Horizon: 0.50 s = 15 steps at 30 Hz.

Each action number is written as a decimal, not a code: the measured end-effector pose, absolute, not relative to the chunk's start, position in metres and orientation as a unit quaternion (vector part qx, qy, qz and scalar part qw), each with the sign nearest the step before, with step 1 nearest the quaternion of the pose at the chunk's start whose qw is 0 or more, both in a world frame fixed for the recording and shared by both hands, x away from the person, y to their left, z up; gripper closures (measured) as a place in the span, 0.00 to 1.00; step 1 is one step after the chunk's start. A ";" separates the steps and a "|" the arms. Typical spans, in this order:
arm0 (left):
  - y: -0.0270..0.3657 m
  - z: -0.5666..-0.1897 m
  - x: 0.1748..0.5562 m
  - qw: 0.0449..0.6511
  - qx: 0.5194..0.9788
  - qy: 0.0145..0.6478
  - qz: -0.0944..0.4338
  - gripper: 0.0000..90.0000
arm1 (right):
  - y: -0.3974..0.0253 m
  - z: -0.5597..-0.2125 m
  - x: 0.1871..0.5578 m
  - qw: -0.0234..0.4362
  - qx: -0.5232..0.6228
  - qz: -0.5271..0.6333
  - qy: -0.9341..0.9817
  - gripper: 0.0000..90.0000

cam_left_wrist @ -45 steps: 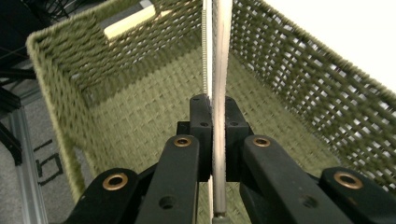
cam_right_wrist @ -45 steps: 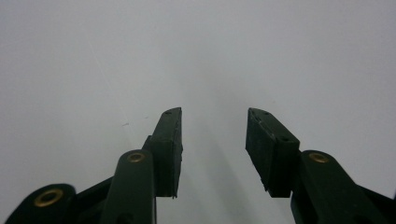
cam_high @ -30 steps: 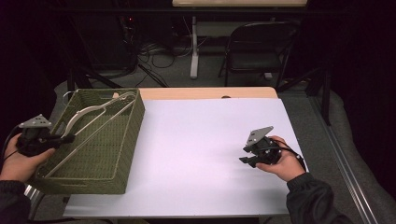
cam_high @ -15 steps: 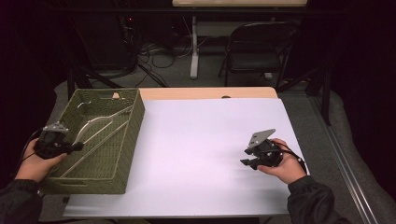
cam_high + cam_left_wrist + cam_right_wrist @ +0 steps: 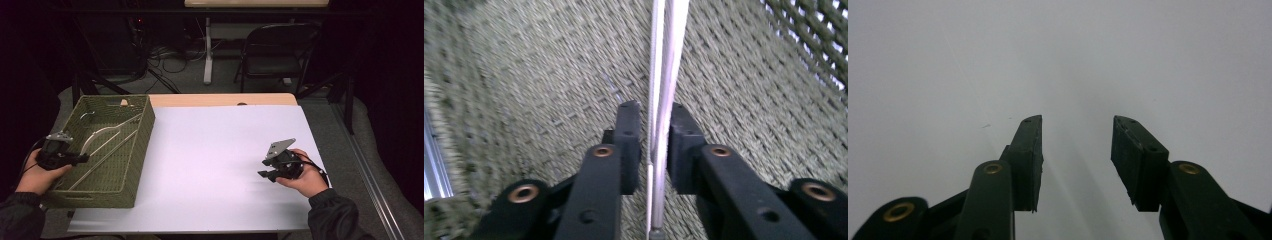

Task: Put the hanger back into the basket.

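A green woven basket (image 5: 145, 125) stands at the table's left end. Inside it lies a pale clothes hanger (image 5: 102, 132), slanting from the near left toward the far right. My left gripper (image 5: 82, 158) reaches over the basket's left rim. In the left gripper view its jaws (image 5: 656, 130) are pressed to either side of the hanger's thin bar (image 5: 669, 60), with the basket weave (image 5: 524, 75) behind. My right gripper (image 5: 265, 170) rests low over the white tabletop at the right, open (image 5: 1077, 135), nothing between its jaws.
A white sheet (image 5: 215, 145) covers most of the table; a strip of bare wood (image 5: 225, 99) shows along the far edge. A dark folding chair (image 5: 277, 50) and floor cables (image 5: 165, 55) lie beyond the table.
My left hand moved right, from outside the basket to over its left rim, and the hanger sank lower into the basket. The right gripper drifted slightly toward the near edge.
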State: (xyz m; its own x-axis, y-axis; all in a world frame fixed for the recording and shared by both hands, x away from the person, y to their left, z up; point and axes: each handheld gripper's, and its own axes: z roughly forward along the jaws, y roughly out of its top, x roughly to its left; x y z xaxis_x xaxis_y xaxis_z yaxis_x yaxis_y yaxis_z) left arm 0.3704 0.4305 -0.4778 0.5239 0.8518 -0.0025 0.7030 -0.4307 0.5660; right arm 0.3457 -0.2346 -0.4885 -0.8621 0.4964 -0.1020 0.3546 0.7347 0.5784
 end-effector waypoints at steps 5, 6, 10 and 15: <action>0.435 -0.468 0.364 0.287 0.816 0.470 0.178 0.50 | -0.235 -0.489 0.346 0.126 0.233 0.291 0.919 0.62; 0.436 -0.465 0.362 0.286 0.816 0.467 0.185 0.50 | -0.235 -0.489 0.345 0.127 0.234 0.291 0.919 0.61; 0.437 -0.453 0.353 0.292 0.805 0.472 0.206 0.46 | -0.235 -0.489 0.345 0.129 0.234 0.293 0.918 0.61; 0.439 -0.438 0.341 0.318 0.787 0.482 0.218 0.46 | -0.236 -0.488 0.344 0.130 0.237 0.293 0.917 0.60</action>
State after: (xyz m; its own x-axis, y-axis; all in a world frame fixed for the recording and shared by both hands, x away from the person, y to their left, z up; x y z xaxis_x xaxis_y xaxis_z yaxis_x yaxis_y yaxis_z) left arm 0.3409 0.4385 -0.4381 0.4397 0.8974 0.0360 0.6201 -0.3323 0.7107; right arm 0.3445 -0.2358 -0.4884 -0.8544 0.5099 -0.0998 0.3579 0.7168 0.5984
